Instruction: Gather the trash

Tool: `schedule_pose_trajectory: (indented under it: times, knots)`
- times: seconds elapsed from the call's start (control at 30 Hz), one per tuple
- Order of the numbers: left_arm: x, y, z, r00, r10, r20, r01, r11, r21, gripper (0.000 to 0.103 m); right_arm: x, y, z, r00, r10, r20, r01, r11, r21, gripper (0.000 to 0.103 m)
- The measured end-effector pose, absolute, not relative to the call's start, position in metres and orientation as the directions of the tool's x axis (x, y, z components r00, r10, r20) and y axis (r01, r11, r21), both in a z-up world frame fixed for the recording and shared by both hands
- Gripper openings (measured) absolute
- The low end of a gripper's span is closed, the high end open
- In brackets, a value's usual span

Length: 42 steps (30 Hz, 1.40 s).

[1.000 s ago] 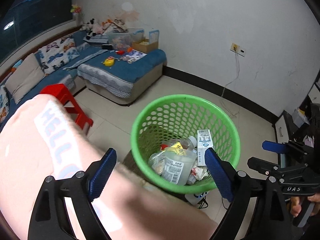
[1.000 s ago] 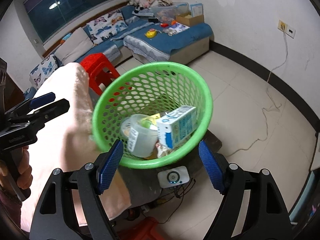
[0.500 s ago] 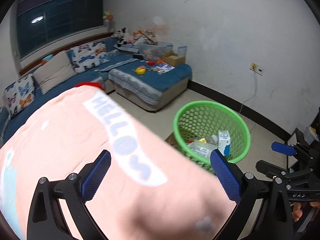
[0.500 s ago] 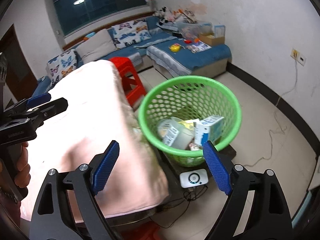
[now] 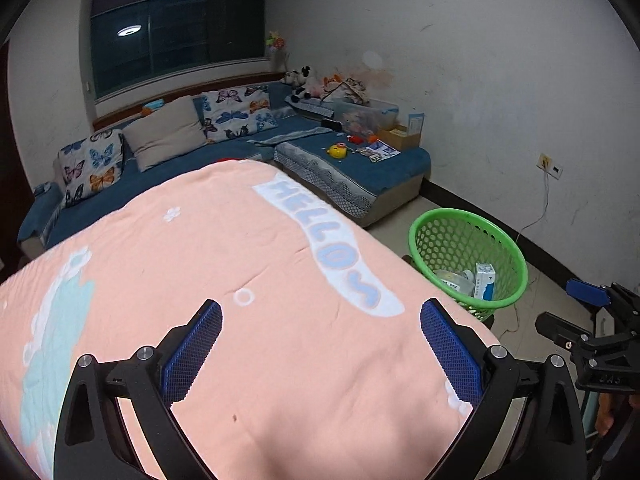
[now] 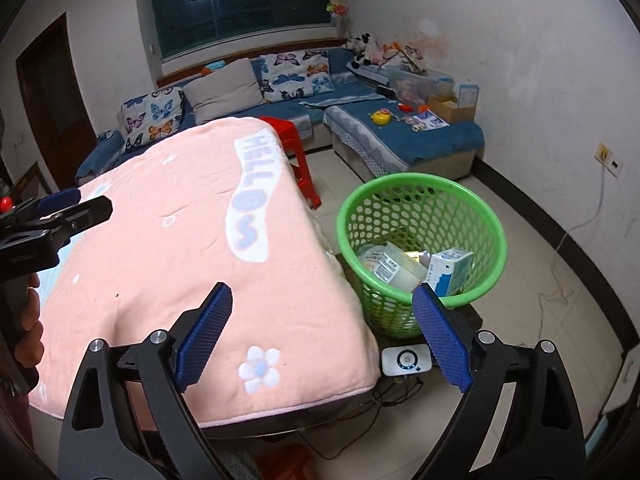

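Note:
A green mesh basket [image 6: 420, 196] stands on the floor right of a table under a pink "HELLO" cloth [image 6: 192, 232]. It holds a clear plastic container [image 6: 394, 268], a white and blue carton [image 6: 450, 266] and other trash. The basket also shows in the left wrist view [image 5: 466, 220] at right. My left gripper [image 5: 320, 344] is open and empty above the pink cloth [image 5: 240, 280]. My right gripper [image 6: 322, 332] is open and empty over the table's right edge, near the basket. Each gripper shows in the other's view: the right [image 5: 572, 316], the left [image 6: 80, 204].
A blue corner sofa [image 6: 400, 136] with butterfly cushions, toys and boxes runs along the far wall. A red plastic stool [image 6: 296, 152] stands behind the table. A small white device [image 6: 406, 360] with cables lies on the floor by the basket. A wall socket [image 6: 610, 160] has a hanging cord.
Both grippers have pulled back and up from over the basket. The basket now looks smaller and farther right, and the pink-covered table fills the foreground. Both stay open.

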State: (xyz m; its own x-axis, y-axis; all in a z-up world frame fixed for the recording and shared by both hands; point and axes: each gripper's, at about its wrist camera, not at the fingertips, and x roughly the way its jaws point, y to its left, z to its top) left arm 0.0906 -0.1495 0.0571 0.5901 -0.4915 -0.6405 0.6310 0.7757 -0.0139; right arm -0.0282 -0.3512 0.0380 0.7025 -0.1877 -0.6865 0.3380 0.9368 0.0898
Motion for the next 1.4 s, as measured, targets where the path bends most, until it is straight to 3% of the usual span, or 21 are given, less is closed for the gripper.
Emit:
schedule_pose_trajectory:
  times: [0.57,1.4]
  knots:
    - [0.057,-0.067,0.056,0.663,-0.438,-0.607,0.539,0.842,-0.019,0.096,-0.038,-0.307,0.048,0.752,-0.152,-0.642,0.272,0.958,0.093,0.094]
    - [0.023,-0.057,0.05,0.727,-0.381,-0.571,0.475,0.88,0.017,0.096,-0.056,-0.294,0.048,0.769,-0.158,-0.619,0.27,0.959,0.09,0.097]
